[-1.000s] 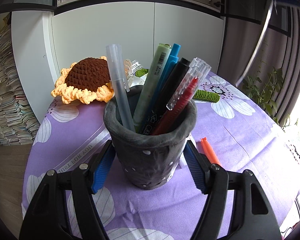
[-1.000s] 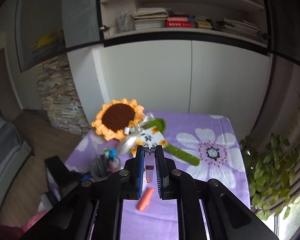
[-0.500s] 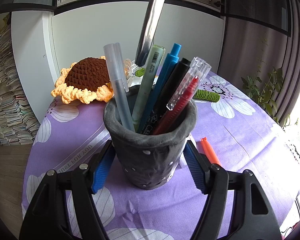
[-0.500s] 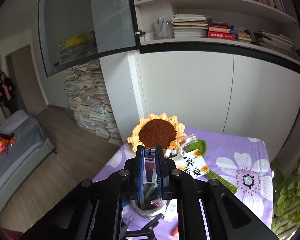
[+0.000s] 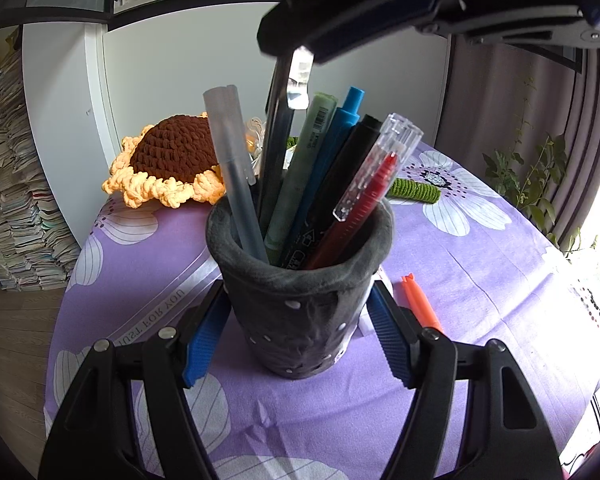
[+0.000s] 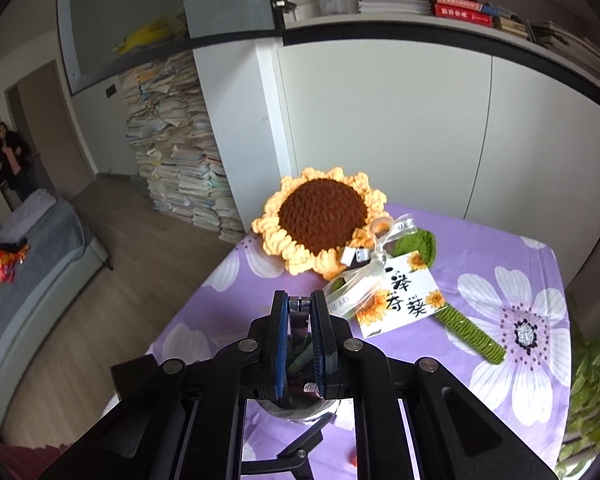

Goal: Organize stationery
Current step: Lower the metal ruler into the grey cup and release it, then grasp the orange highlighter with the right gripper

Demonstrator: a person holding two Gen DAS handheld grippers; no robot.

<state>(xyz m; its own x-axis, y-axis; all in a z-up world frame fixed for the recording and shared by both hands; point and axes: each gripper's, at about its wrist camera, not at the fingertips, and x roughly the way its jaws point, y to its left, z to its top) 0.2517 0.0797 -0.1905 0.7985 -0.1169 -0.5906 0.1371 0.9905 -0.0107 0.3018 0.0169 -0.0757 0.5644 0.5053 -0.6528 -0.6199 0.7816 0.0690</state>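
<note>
A dark grey felt pen cup (image 5: 300,300) stands on the purple flowered tablecloth (image 5: 480,280) and holds several pens. My left gripper (image 5: 298,340) is shut on the cup, one blue pad on each side. My right gripper (image 6: 299,308) is above the cup, shut on a shiny metal ruler (image 5: 282,132) whose lower end is inside the cup among the pens. In the right wrist view the ruler's top (image 6: 299,303) shows between the pads and the cup (image 6: 296,410) is mostly hidden below them. An orange pen (image 5: 420,304) lies on the cloth right of the cup.
A crocheted sunflower (image 5: 168,160) with a green stem (image 6: 472,332) and a card (image 6: 400,300) lies behind the cup. White cabinets (image 6: 380,120) stand beyond the table. Stacked papers (image 6: 176,152) and floor lie to the left, a plant (image 5: 528,176) to the right.
My right gripper has carried the ruler from the table's right side to above the cup and lowered its end in among the pens. The left gripper and cup have not moved.
</note>
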